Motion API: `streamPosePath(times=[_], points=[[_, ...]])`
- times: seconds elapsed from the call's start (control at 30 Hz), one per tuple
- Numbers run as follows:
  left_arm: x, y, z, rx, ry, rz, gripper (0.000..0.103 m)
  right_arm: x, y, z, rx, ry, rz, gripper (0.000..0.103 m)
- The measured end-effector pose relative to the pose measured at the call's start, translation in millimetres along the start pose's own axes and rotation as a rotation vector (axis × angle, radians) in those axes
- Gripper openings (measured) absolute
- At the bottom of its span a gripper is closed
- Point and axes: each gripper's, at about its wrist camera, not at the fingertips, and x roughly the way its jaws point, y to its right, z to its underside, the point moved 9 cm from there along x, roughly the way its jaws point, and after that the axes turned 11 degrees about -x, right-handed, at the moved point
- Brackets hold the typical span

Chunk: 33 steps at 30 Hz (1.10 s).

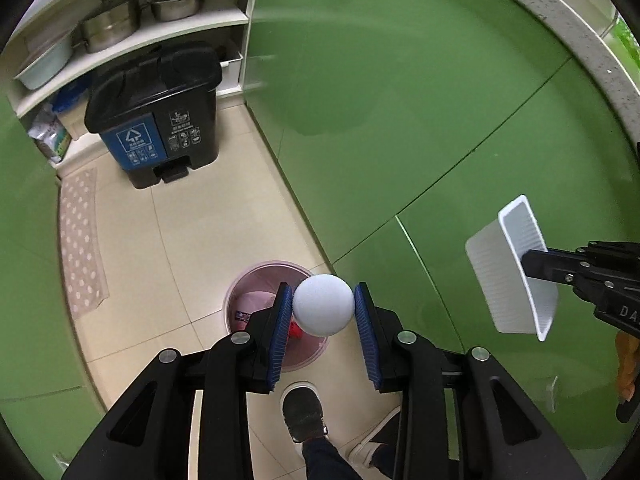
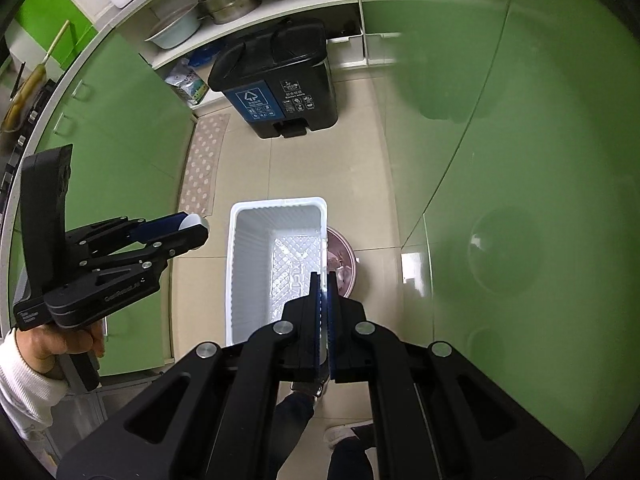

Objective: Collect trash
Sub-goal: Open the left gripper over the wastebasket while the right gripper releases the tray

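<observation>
My left gripper [image 1: 323, 309] is shut on a white ball [image 1: 323, 305], held in the air above a pink round waste bin [image 1: 260, 276] on the floor. The ball and left gripper also show in the right wrist view [image 2: 192, 226]. My right gripper [image 2: 324, 280] is shut on the rim of a white plastic basket [image 2: 248, 264], which looks empty; it also shows in the left wrist view [image 1: 504, 280], tilted, with the right gripper [image 1: 536, 264] on its wall. The pink bin [image 2: 344, 260] lies below the basket's right side and holds some trash.
A black two-compartment pedal bin [image 1: 156, 116] stands at the far end of the tiled floor, also in the right wrist view [image 2: 280, 80]. Green cabinet doors [image 1: 400, 100] line both sides. Shelves with pots [image 1: 112, 24] are behind. A dotted mat [image 1: 82, 240] lies left. My shoe [image 1: 302, 412] is below.
</observation>
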Motion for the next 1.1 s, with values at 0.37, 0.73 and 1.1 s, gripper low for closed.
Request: streamPosePath(times=[0.37,0.73,1.1], points=[[-12,-20,-9,-0.074,0.057,-0.041,0.095,8,-4,-1,-0.014,0.001,-0.007,0.002],[-36,-40,-6,-0.112,0.088,-0.055,0.096,24,-25,-10,-0.063,-0.024,-0.033,0.002],[-56,-82,1,-0.201,0.114,-0.066,0.096,70,-61,-31,-0.155,-0.079,-0.072,0.009]])
